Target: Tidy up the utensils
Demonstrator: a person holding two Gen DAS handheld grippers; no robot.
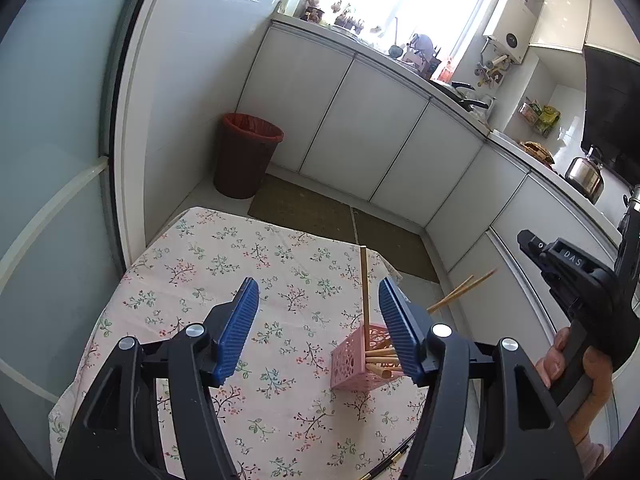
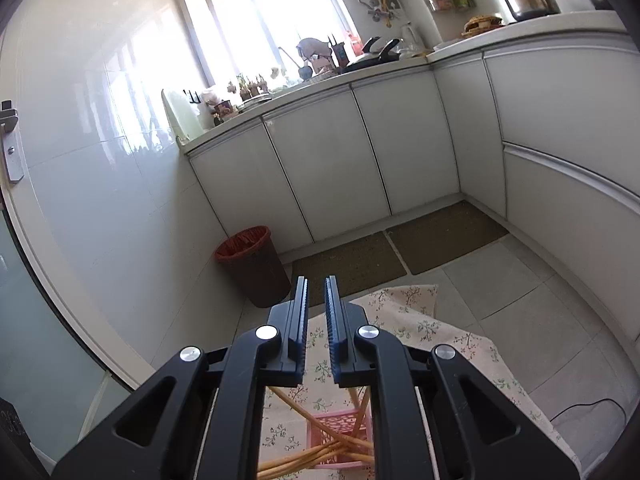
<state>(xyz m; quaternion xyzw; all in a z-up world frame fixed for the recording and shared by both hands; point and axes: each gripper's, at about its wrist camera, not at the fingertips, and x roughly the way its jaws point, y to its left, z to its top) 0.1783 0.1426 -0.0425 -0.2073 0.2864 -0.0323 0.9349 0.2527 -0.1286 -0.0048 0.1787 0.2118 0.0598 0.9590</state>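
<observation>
Judging from the layout, the step in hand is loading chopsticks into the pink basket, which sits on the right half of the desk, near the right edge.

Left to right:
- Left gripper: fingers parted wide, nothing between them, hovering over the bare floral cloth just left of the basket. Its right finger overlaps the basket in the left wrist view; contact cannot be told.
- Basket: several chopsticks lie bunched inside, one upright chopstick stands tall, two more lean out to the right over the desk edge.
- Right gripper: fingers only a narrow slit apart and empty, with the basket below and behind the tips (seen between the arms of the frame). A hand holds its grip at far right of the left wrist view.

To do the step well: steady the basket with the left fingers before touching the leaning sticks, since the light basket would likely tip. Take the right-leaning pair low on the shaft and stand them up inside.

Surface: desk covered in a cream cloth with small flowers, lying fairly flat.

Room: narrow kitchen. Brown waste bin with a red liner at far left by the wall, white cabinets along the far side, floor mats before them, bright window beyond, kettle on the counter at right.
</observation>
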